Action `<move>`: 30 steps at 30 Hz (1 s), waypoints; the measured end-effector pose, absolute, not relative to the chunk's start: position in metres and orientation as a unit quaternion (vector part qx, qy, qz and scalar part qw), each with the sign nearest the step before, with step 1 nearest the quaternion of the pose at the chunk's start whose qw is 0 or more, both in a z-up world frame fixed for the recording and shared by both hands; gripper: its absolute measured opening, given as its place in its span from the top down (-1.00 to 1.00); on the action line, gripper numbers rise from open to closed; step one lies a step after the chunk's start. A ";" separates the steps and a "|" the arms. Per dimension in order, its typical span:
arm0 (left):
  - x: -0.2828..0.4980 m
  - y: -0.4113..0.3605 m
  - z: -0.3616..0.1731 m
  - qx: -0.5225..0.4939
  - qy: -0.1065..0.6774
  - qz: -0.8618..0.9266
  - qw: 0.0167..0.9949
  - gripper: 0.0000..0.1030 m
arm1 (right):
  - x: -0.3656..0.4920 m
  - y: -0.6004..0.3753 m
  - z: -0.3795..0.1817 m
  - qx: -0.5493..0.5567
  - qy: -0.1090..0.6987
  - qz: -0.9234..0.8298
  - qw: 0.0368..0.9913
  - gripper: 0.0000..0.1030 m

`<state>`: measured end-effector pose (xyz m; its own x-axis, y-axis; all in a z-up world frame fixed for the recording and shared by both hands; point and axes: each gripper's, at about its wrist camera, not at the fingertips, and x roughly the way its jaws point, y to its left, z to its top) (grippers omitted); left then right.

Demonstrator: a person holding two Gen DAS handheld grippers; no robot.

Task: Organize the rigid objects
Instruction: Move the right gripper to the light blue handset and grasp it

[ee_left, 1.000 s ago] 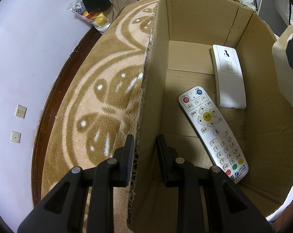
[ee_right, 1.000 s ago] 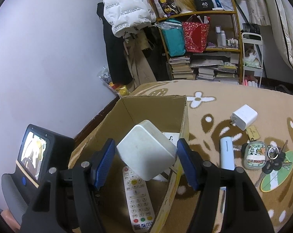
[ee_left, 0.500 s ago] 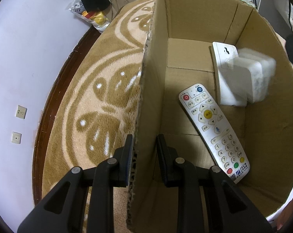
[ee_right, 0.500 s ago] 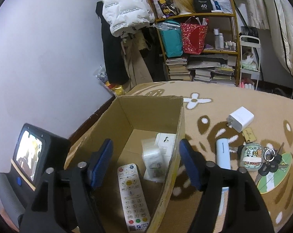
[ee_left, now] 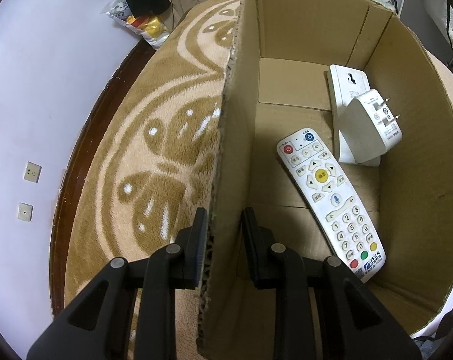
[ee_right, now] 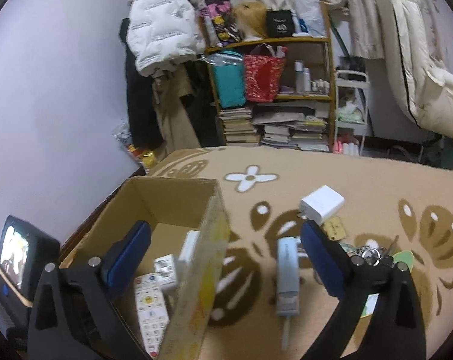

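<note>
My left gripper is shut on the near wall of the open cardboard box, one finger inside and one outside. In the box lie a white remote, a flat white device and a white plug adapter resting on that device, prongs up. My right gripper hovers over the box's right wall; its jaws are opening and hold nothing. On the carpet to the right lie a white charger cube, a pale power bank and a bunch of keys.
The box stands on a tan patterned carpet close to a white wall. A packed bookshelf and hanging coats stand at the back. A snack bag lies by the wall. A small screen sits at the left.
The white plug adapter left my right gripper and dropped into the box onto the flat device. The right jaws spread wider and the gripper swung right. The left gripper kept still.
</note>
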<state>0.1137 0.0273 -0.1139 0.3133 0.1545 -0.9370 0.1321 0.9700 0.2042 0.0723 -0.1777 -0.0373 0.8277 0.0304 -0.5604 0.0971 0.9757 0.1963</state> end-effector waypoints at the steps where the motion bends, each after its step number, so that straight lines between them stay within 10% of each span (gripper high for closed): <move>1: 0.114 0.027 -0.114 0.123 0.586 0.007 0.801 0.54 | 0.073 -0.180 -0.038 0.111 0.295 -0.022 0.949 -1.00; 30: 0.113 0.025 -0.116 0.132 0.586 0.007 0.799 0.53 | 0.087 -0.241 -0.131 0.190 0.399 -0.111 0.890 -0.97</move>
<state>0.1128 0.0246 -0.1155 0.3123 0.1658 -0.9354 0.1445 0.9649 0.2193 0.0875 -0.2409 -0.1311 0.6578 -0.0460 -0.7518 0.3486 0.9034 0.2496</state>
